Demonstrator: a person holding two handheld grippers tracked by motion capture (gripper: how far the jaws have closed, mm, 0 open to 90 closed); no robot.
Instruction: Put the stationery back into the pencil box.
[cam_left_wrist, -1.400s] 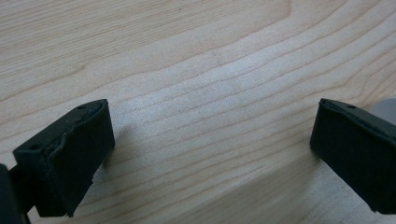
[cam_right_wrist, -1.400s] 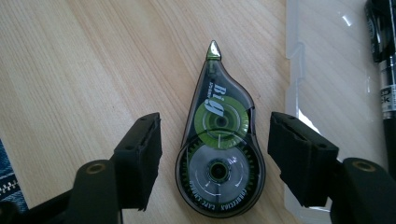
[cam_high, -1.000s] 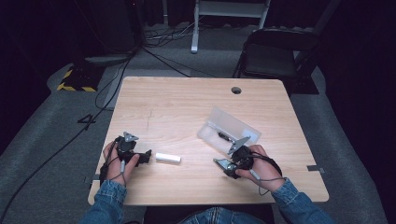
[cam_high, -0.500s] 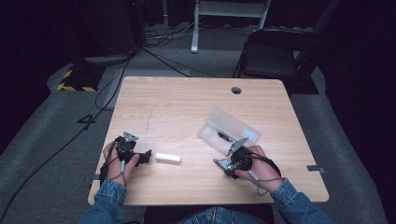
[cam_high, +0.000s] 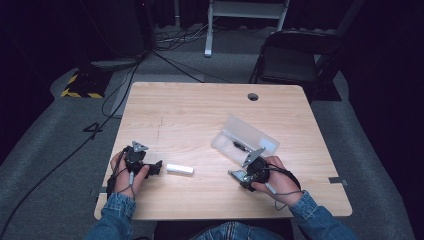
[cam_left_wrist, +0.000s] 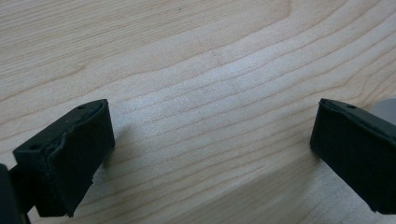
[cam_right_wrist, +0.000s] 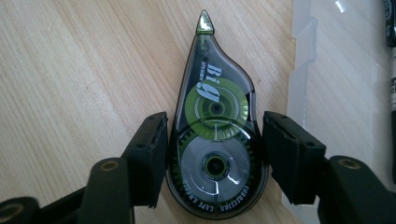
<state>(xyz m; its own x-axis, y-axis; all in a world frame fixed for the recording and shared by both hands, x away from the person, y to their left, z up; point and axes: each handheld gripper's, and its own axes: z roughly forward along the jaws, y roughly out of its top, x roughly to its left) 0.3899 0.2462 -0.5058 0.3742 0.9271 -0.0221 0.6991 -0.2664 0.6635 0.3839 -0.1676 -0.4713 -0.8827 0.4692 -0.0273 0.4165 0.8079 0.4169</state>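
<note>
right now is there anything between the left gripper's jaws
No: in the left gripper view the left gripper has its jaws wide apart with bare wooden table between them.

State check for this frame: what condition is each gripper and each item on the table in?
Left gripper: jaws wide open over bare wood, nothing between them.
Right gripper: jaws have just been closing, correction tape roller between them; contact on both sides unclear.
Correction tape roller: lying flat, tip pointing away from the gripper.
Clear plastic case: open, a dark pen inside.
White stick: lying flat, untouched.
</note>
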